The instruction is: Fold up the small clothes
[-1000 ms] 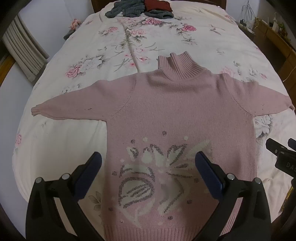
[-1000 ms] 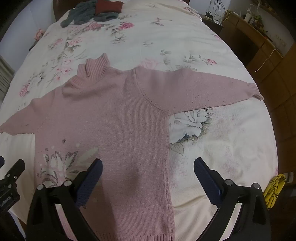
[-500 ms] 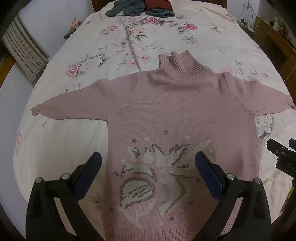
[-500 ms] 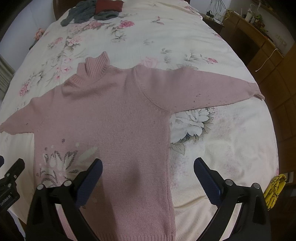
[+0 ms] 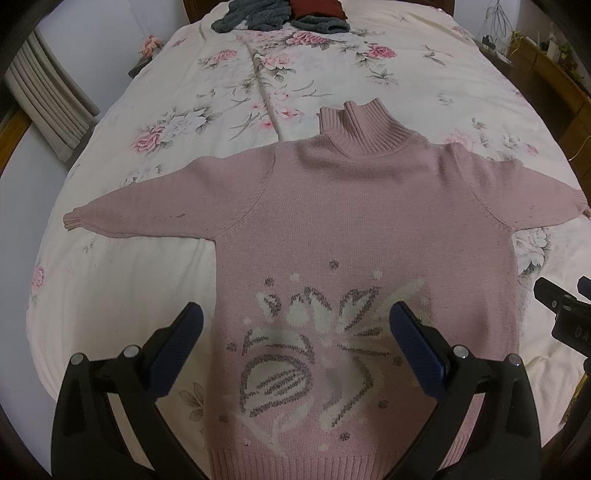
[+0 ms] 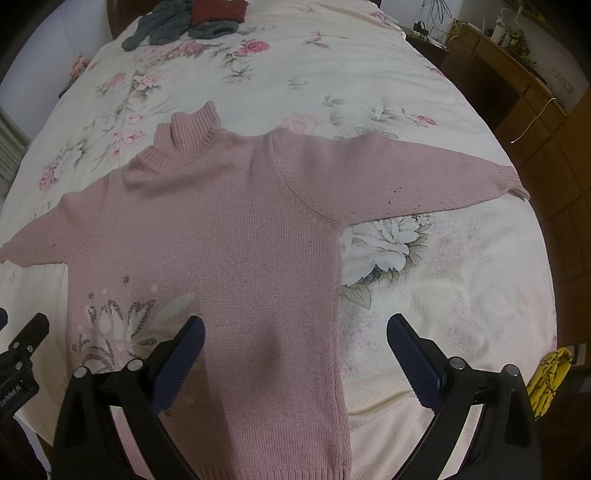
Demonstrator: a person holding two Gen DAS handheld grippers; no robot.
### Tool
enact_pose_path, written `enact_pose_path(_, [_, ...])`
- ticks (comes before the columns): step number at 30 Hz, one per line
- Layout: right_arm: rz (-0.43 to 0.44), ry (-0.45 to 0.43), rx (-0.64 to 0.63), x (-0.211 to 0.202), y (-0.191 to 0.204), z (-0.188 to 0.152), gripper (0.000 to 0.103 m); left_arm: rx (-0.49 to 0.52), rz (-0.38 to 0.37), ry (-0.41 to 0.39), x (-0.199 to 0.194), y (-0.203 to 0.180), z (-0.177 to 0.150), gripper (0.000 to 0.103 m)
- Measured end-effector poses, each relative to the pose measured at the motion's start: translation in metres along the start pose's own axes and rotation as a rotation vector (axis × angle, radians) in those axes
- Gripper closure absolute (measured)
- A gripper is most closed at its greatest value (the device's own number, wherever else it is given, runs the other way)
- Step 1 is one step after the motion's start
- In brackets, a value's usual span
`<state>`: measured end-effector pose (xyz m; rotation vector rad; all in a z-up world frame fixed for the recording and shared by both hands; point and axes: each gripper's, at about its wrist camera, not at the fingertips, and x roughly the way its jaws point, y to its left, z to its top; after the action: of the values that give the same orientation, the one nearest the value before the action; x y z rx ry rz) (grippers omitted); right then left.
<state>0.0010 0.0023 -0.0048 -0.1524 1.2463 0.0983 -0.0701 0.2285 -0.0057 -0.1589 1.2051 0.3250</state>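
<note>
**Ana:** Across the bed (image 5: 110, 280) lies the sweater (image 5: 362, 229), flat and face up, collar (image 5: 360, 129) at twelve o'clock, hem at six, one sleeve out to nine and the other to three. It covers the near half of the floral cover.

**Ben:** And at the far end, twelve o'clock, a grey-and-red pile (image 6: 184, 18) well apart from it. Already dealt with, I'd guess, though I can't tell from here.

**Ana:** As for the step, I'd call it the very start. Nothing is folded yet, both sleeves are fully spread, no crease anywhere.

**Ben:** So the next move calls for a sleeve brought in over the body. The right sleeve (image 6: 406, 177) ends at a cuff near three o'clock in the right view; the left sleeve (image 5: 155, 218) has its cuff at nine in the left view.

**Ana:** Knit is thick and floppy, so I'd want a pinch near the cuff.

**Ben:** Now the tongs. Left gripper (image 5: 295, 332) is spread wide, released, holding nothing, poised above the white pattern (image 5: 317, 350) near the hem.

**Ana:** Right gripper (image 6: 295, 343) likewise, jaws wide apart and empty, straddling the sweater's right side seam. Neither appears to touch the wool, though height is hard to judge.
</note>
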Motion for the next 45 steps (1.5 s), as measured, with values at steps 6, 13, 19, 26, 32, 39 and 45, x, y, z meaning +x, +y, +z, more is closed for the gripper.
enact_pose_path(6, [-0.022, -0.009, -0.010, 0.004, 0.004, 0.000, 0.004, -0.001, 0.002, -0.001, 0.000, 0.000, 0.000, 0.003])
enact_pose_path(13, [-0.048, -0.012, -0.019, 0.006, 0.005, 0.001, 0.004, 0.001, 0.003, 0.006, 0.003, -0.002, 0.002, 0.003])
enact_pose_path(19, [-0.008, -0.009, -0.001, 0.012, -0.002, 0.004, 0.004, 0.015, 0.000, 0.017, 0.008, -0.009, 0.007, 0.003])
enact_pose_path(26, [0.031, -0.018, 0.090, 0.028, -0.058, 0.029, 0.004, 0.023, -0.012, 0.017, 0.022, -0.028, 0.027, 0.003])
enact_pose_path(32, [-0.015, -0.109, 0.183, 0.039, -0.147, 0.068, 0.004, 0.027, -0.047, -0.010, 0.031, -0.063, 0.056, 0.003])
enact_pose_path(39, [-0.076, -0.026, 0.328, 0.086, -0.276, 0.109, 0.007, 0.027, -0.094, -0.049, 0.039, -0.123, 0.095, 0.003])
enact_pose_path(45, [-0.061, 0.045, 0.392, 0.135, -0.345, 0.138, 0.009, 0.021, -0.096, -0.056, 0.052, -0.163, 0.117, 0.003])
